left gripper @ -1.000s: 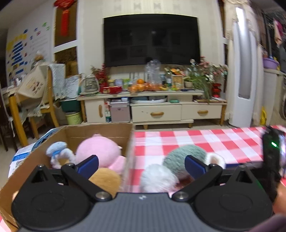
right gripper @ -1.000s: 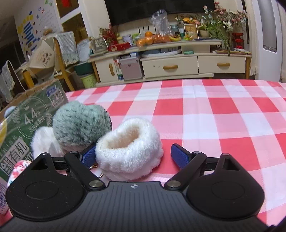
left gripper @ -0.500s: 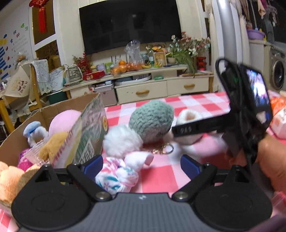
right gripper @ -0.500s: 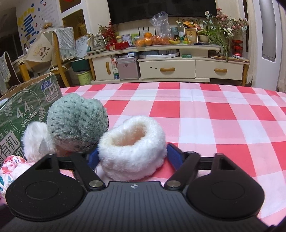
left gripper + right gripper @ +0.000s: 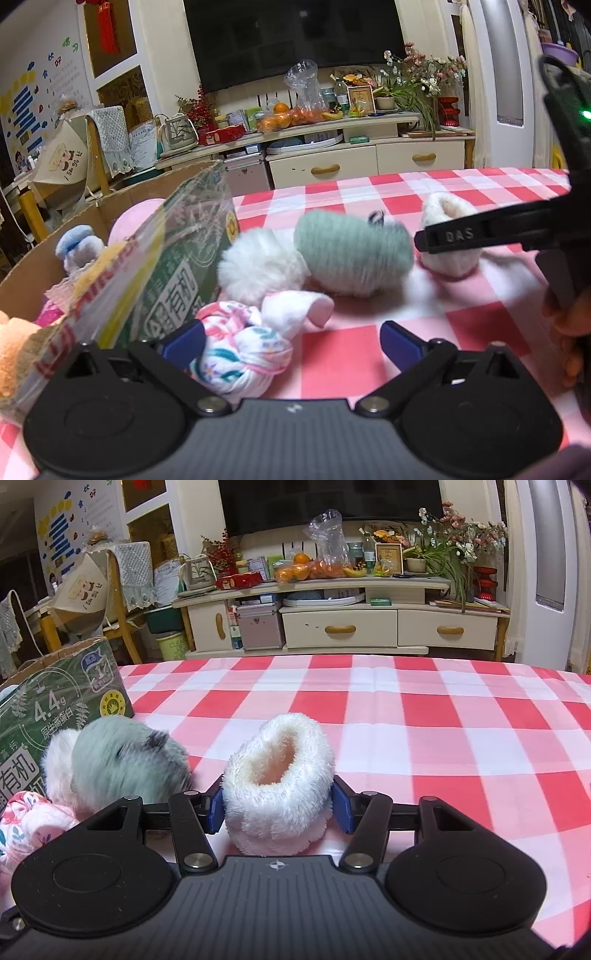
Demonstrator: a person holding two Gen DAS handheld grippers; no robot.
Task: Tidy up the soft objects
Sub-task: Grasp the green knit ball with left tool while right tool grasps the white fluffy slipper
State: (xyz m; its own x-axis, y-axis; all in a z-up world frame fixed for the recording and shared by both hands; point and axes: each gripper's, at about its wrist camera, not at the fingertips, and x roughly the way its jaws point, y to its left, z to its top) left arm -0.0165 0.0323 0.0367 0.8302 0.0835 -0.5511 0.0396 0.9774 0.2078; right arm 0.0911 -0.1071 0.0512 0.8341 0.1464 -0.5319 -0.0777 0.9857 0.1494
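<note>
white fluffy cuff caught between closing jaws

the white fluffy cuff sits on the red checked tablecloth, and the right gripper is closing on it, blue pads already pressing both sides. just left lie a grey-green plush and a white pom-pom. the left gripper stands wide open, holding nothing, a floral cloth bundle by its left pad. beside that, a cardboard box holds more soft toys.
</note>
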